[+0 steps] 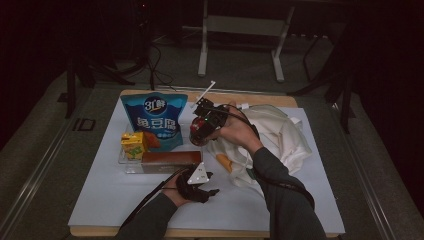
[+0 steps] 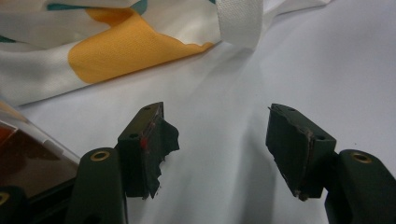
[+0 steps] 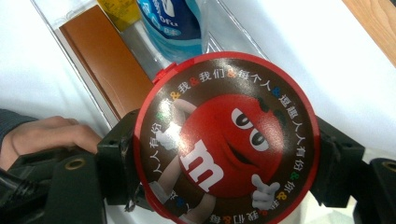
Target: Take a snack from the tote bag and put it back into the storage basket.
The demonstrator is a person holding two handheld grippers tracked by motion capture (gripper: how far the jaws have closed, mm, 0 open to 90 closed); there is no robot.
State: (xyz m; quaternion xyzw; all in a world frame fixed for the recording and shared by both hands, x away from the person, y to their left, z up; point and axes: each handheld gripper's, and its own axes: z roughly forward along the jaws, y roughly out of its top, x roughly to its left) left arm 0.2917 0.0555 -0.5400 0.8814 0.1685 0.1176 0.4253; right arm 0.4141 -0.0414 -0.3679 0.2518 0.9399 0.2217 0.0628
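Observation:
My right gripper (image 1: 201,131) (image 3: 227,158) is shut on a round red M&M's tin (image 1: 198,132) (image 3: 224,140), its jaws clamping the tin's two sides. It hangs over the right end of a clear tray (image 1: 131,167) (image 3: 56,28). The tray holds a blue snack bag (image 1: 155,117) (image 3: 173,23), a yellow drink carton (image 1: 133,144) (image 3: 119,11) and a brown box (image 1: 170,158) (image 3: 107,60). My left gripper (image 1: 210,183) (image 2: 217,140) rests low on the white sheet just in front of the tray, open with nothing between its jaws.
A white cloth bag (image 1: 275,135) (image 2: 116,51) with an orange patch lies crumpled right of the tray. Its strap (image 2: 238,21) reaches toward my left gripper. The white sheet (image 1: 115,200) covers the wooden table. A metal stand (image 1: 240,30) is on the floor behind.

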